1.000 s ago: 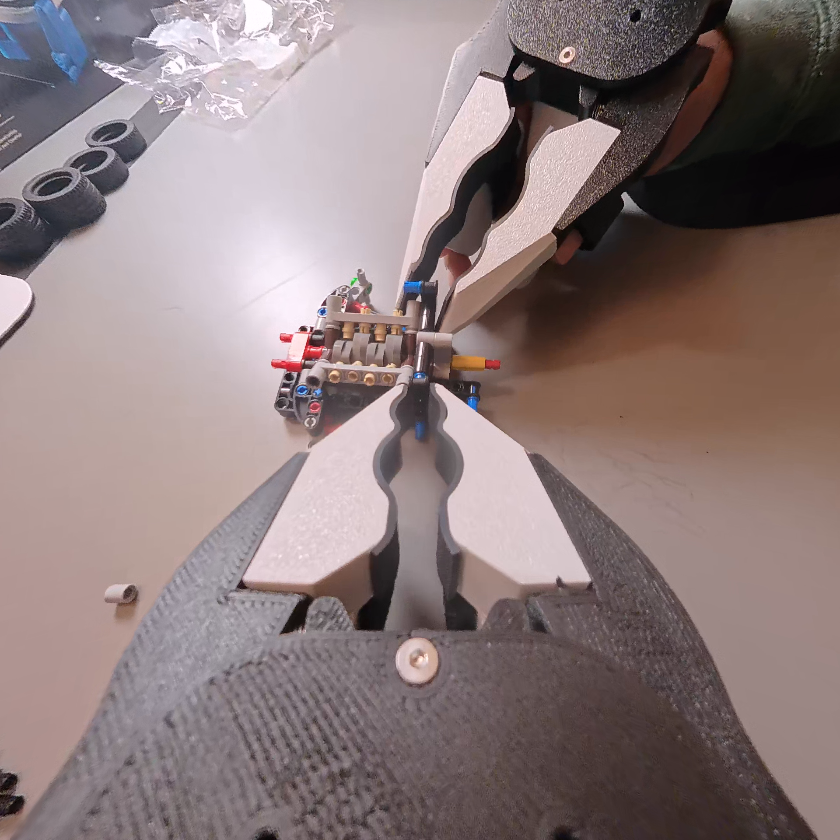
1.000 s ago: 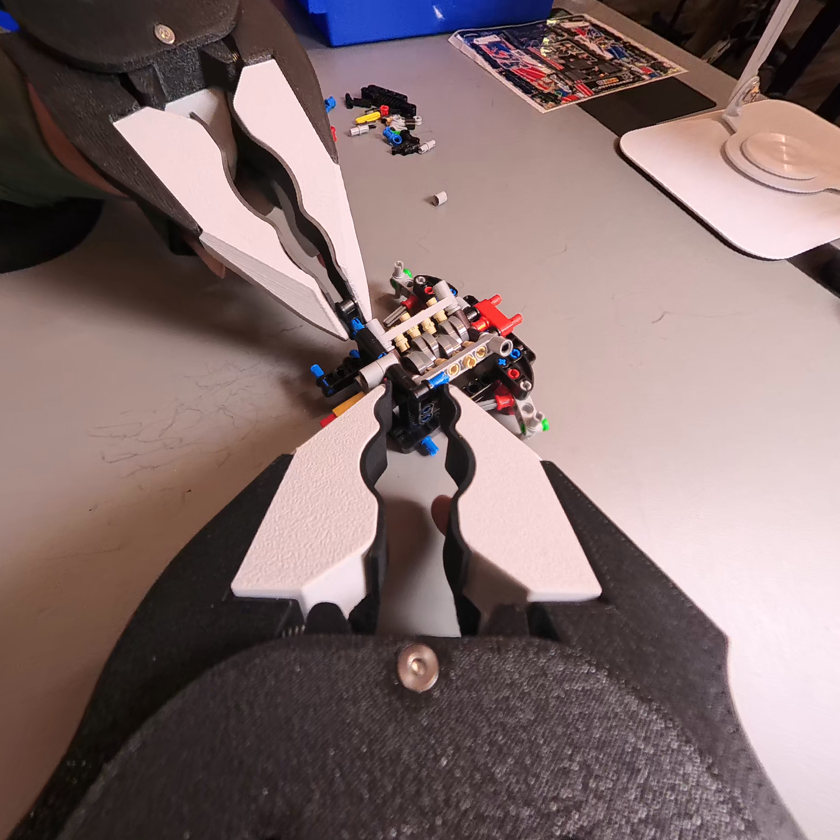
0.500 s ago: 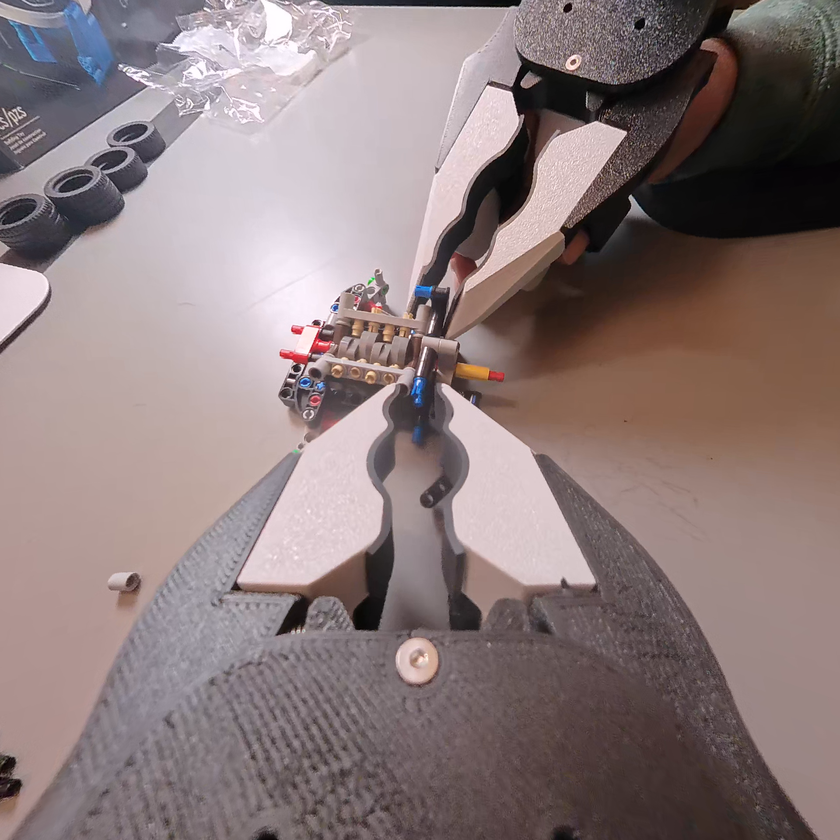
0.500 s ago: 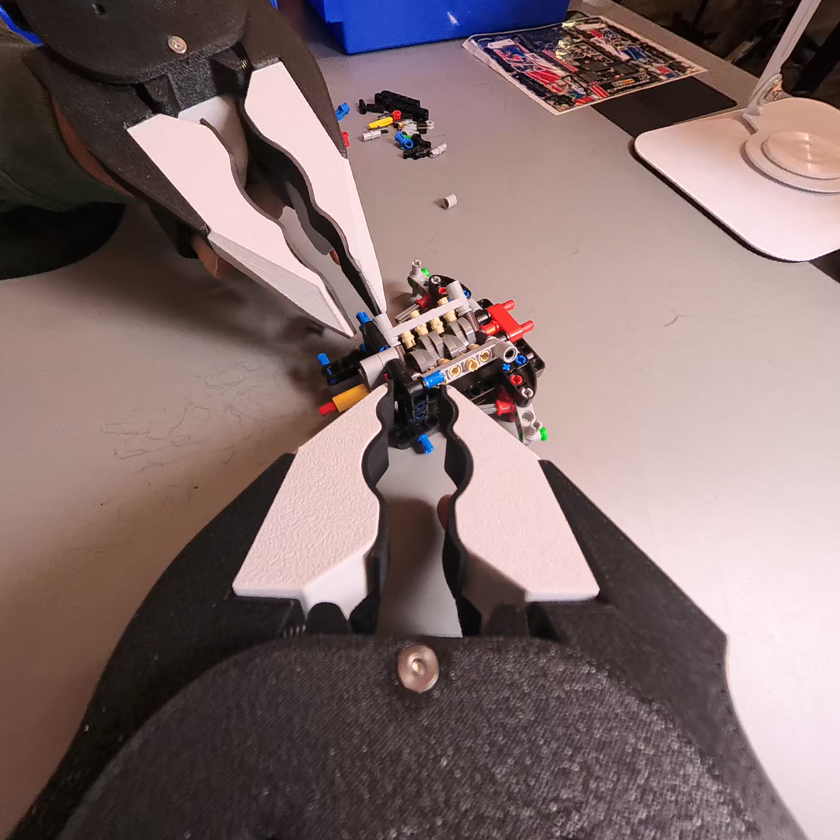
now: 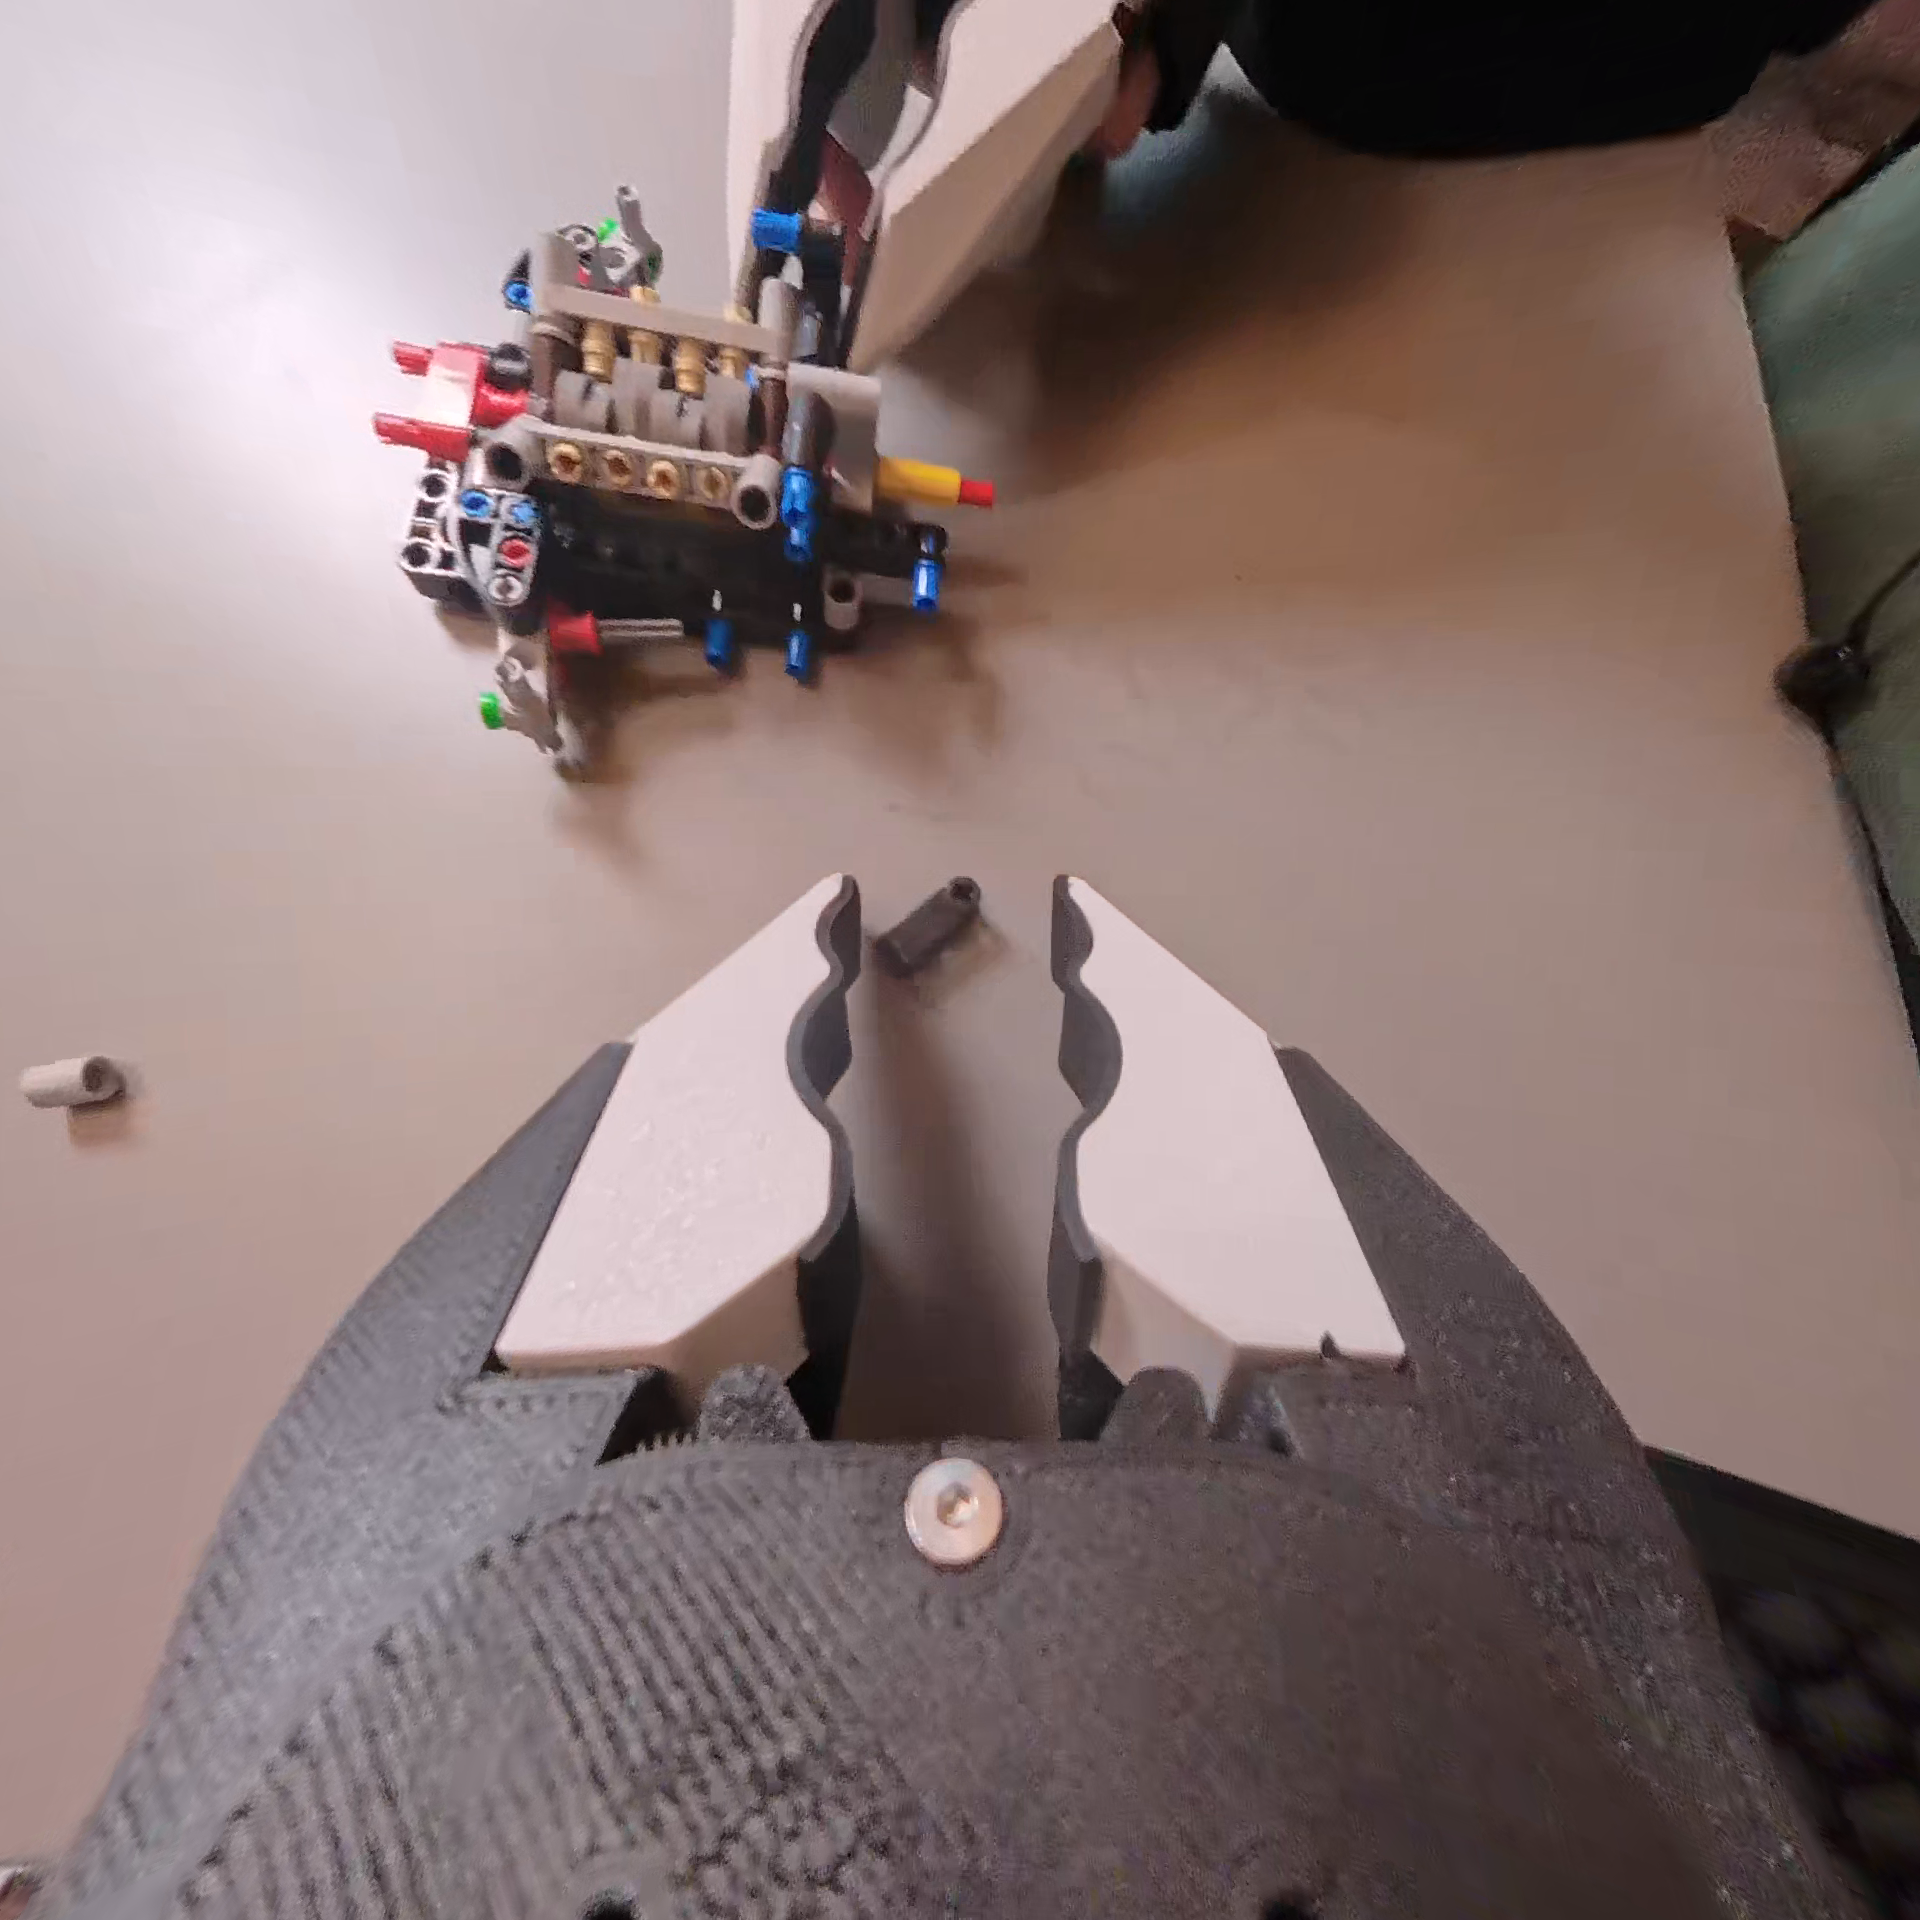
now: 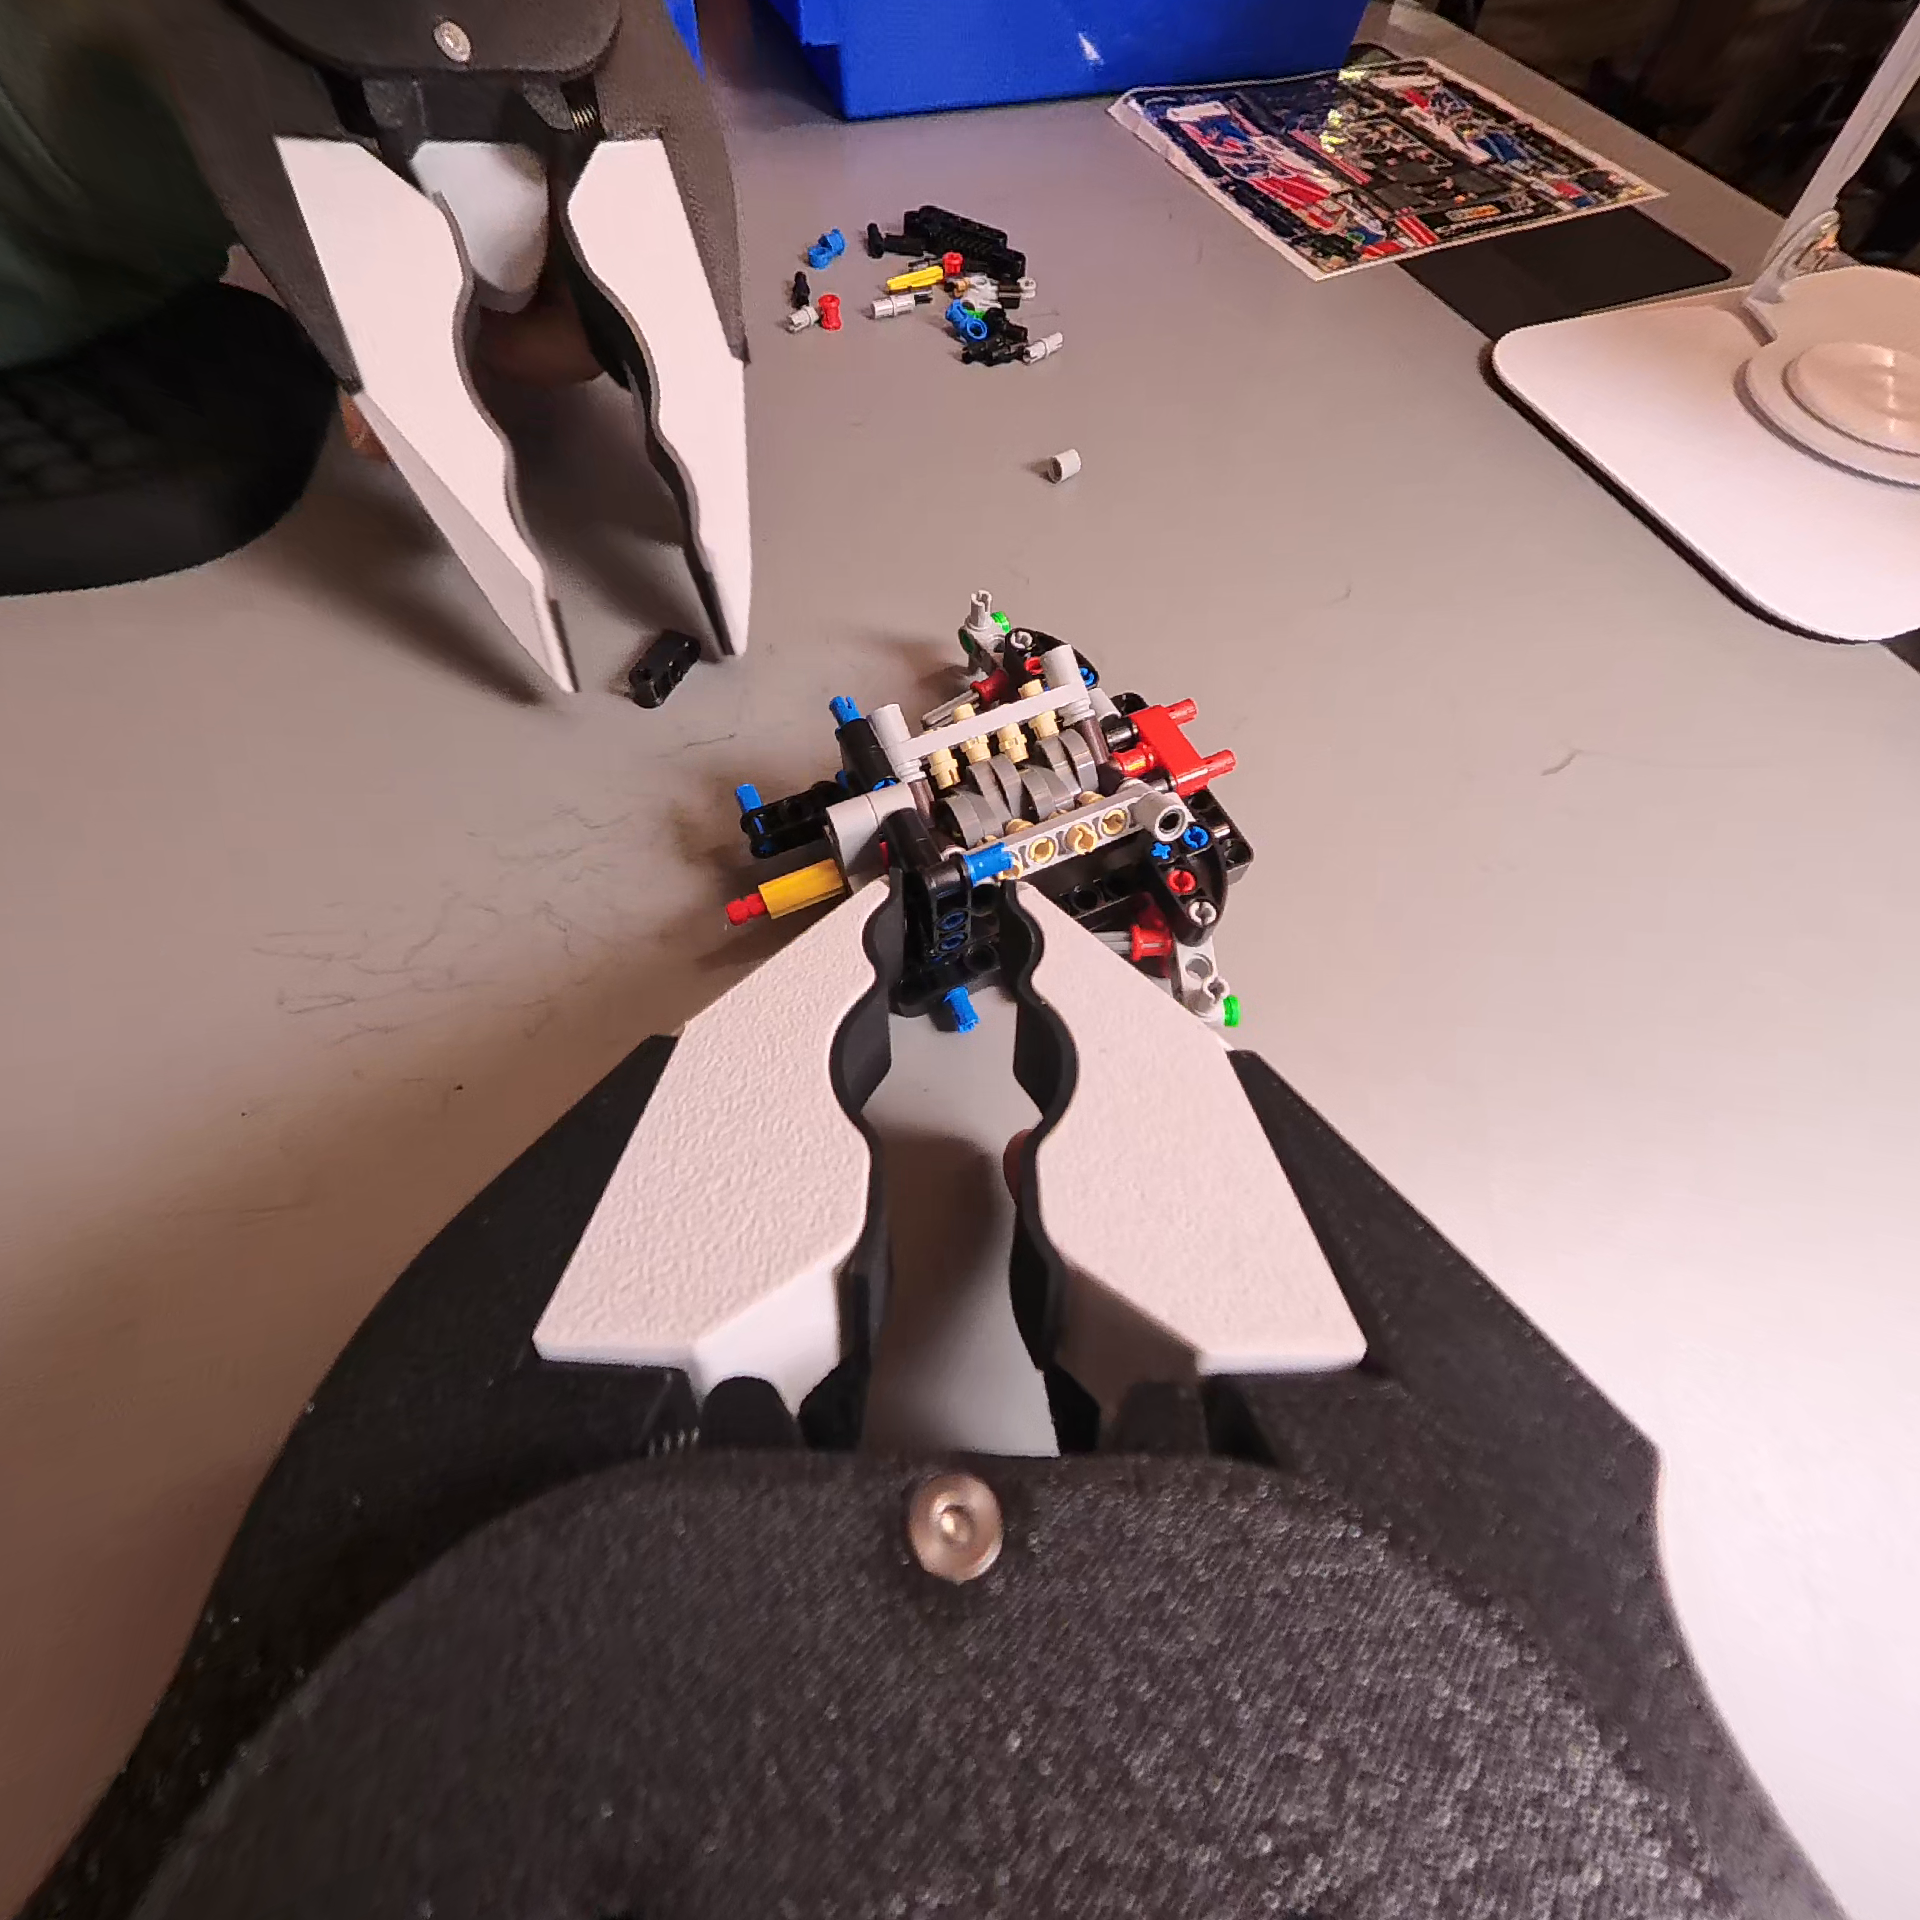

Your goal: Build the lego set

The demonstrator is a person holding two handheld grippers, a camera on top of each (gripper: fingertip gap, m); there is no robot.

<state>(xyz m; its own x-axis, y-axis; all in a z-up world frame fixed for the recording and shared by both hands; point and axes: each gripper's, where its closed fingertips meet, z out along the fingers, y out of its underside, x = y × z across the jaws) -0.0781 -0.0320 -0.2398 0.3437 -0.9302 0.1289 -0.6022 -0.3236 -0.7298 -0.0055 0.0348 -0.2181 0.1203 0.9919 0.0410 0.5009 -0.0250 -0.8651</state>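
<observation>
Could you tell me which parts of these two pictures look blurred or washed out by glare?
Left wrist view: the far right hand-held gripper is smeared by motion blur, the lego assembly is slightly soft, and a pale glare patch lies on the table at upper left. Right wrist view: the assembly is sharp, the white lamp base is bright, and straight edges bow outward near the frame borders.

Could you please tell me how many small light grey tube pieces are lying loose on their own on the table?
1: a small light grey tube piece lies alone, apart from the lego build. Others may hide in the loose parts pile.
</observation>
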